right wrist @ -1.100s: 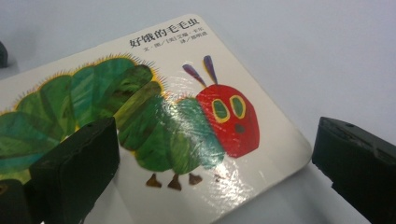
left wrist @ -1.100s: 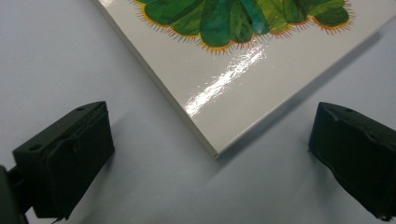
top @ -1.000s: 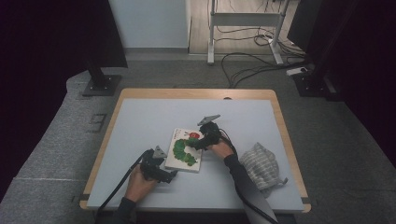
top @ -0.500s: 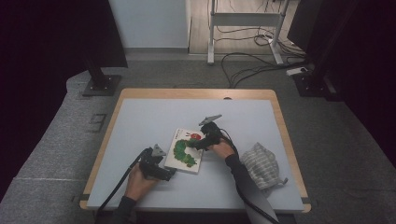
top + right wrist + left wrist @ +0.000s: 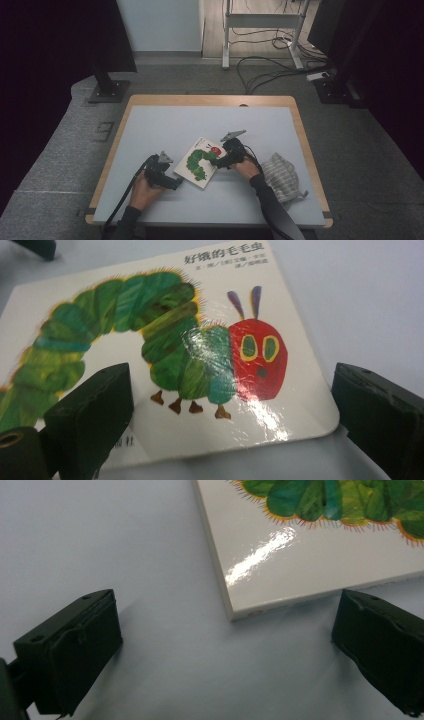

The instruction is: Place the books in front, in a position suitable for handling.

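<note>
A glossy white board book with a green caterpillar on its cover point(image 5: 200, 162) lies flat on the pale blue worktop point(image 5: 165, 130). The left tool point(image 5: 225, 645) gapes wide at the book's near corner, gripping nothing. The right tool point(image 5: 230, 415) spreads wide over the book's opposite corner, empty. A grey striped cloth point(image 5: 281, 172) lies right of the book.

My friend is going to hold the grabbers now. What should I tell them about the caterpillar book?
Left gripper: open, low over the table, jaws either side of the book's near corner, not gripping it.
Right gripper: open, jaws spread around the book's edge by the caterpillar's red head, holding nothing.
Book: lies flat and closed, cover up, near the middle of the table, between the two grippers.
Striped cloth: bunched at the table's right side, untouched.
Done: both grippers are lined up at the book.
Left: probably close on the book and lift or open it; nothing is gripped yet.
</note>
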Action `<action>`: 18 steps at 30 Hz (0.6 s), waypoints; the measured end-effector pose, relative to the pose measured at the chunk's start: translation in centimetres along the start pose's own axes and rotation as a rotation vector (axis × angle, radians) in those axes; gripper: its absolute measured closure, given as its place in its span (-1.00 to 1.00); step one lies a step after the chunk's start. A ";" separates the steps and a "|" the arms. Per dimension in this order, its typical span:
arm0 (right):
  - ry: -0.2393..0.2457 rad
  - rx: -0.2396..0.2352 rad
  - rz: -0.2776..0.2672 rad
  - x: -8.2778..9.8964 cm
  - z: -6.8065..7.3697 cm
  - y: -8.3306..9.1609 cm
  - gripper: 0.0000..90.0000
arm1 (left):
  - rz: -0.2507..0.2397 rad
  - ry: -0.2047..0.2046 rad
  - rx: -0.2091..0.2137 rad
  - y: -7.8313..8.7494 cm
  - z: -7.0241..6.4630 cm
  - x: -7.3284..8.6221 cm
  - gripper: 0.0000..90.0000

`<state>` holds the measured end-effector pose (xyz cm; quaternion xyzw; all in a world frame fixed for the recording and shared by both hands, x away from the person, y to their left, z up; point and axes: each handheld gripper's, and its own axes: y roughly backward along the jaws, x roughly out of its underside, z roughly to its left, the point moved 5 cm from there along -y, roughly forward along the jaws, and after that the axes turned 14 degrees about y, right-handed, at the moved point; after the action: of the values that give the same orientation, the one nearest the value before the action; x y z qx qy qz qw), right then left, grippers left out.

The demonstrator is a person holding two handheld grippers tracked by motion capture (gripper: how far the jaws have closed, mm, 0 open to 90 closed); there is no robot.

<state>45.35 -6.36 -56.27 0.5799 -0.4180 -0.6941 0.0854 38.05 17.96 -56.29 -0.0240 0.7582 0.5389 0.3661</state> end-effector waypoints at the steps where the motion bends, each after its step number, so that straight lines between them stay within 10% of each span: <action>1: -0.005 0.002 0.007 0.2 0.2 0.3 -0.91 | -0.002 0.002 -0.002 0.0 0.2 -0.1 -1.00; 18: 0.033 0.046 0.060 2.1 3.0 2.2 -0.93 | -0.022 0.002 0.004 -0.3 2.0 -0.8 -1.00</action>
<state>41.29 -7.58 -56.37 0.5803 -0.4493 -0.6719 0.0996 39.83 19.27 -56.40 -0.0323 0.7594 0.5334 0.3712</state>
